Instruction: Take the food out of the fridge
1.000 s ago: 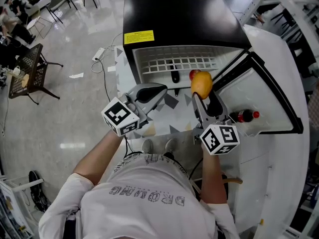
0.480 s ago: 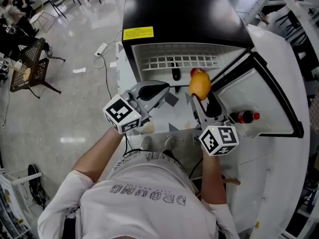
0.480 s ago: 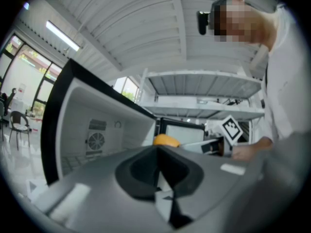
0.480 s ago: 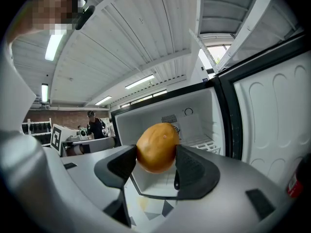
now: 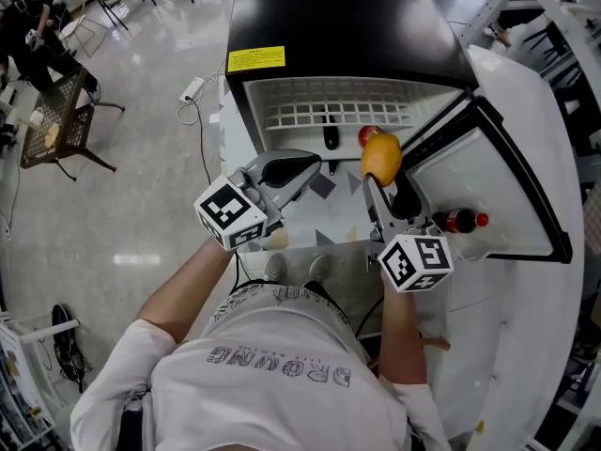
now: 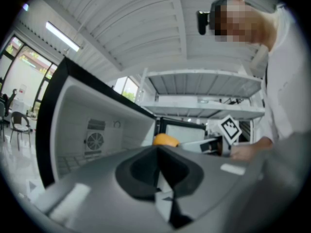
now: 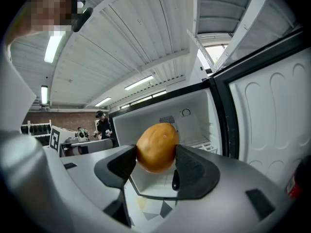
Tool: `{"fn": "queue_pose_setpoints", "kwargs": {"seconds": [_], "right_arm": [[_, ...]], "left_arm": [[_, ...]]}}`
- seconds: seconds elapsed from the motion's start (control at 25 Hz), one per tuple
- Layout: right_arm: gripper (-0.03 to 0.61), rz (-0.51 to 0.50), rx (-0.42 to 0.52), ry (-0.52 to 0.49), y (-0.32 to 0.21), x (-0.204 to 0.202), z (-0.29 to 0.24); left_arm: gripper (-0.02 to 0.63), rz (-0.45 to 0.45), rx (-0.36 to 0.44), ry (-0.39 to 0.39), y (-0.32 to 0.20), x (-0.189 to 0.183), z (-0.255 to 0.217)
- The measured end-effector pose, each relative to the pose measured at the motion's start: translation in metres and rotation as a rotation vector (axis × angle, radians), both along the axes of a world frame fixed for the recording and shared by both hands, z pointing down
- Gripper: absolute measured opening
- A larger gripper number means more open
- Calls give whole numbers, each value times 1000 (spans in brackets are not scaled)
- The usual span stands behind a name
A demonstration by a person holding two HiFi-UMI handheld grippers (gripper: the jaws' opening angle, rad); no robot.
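The right gripper (image 7: 154,165) squeezes the orange fruit (image 7: 156,147) between its jaws, right in front of the open fridge (image 5: 338,26). It has hardly moved, so the fruit is out but not put down. The left gripper (image 6: 158,154), beside it, is closed on nothing.

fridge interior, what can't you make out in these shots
- head view: red item mostly hidden behind the orange fruit, kind unclear
- head view: dark object inside the fridge, too small to identify
- head view: bottle in the door, label too small to read
- left gripper view: lower part of the fridge blocked by the left gripper
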State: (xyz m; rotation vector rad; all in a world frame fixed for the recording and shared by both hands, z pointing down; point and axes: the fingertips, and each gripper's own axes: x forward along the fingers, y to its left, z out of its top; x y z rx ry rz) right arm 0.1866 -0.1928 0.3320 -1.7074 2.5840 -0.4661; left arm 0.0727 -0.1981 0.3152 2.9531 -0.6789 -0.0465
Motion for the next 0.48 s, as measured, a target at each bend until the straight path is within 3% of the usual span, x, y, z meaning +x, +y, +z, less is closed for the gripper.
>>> {"fn": "queue_pose_setpoints", "kwargs": {"seconds": [0.48], "right_arm": [[255, -8, -3, -4, -1, 4, 1]], "left_arm": [[8, -8, -8, 7, 0, 6, 3]]}}
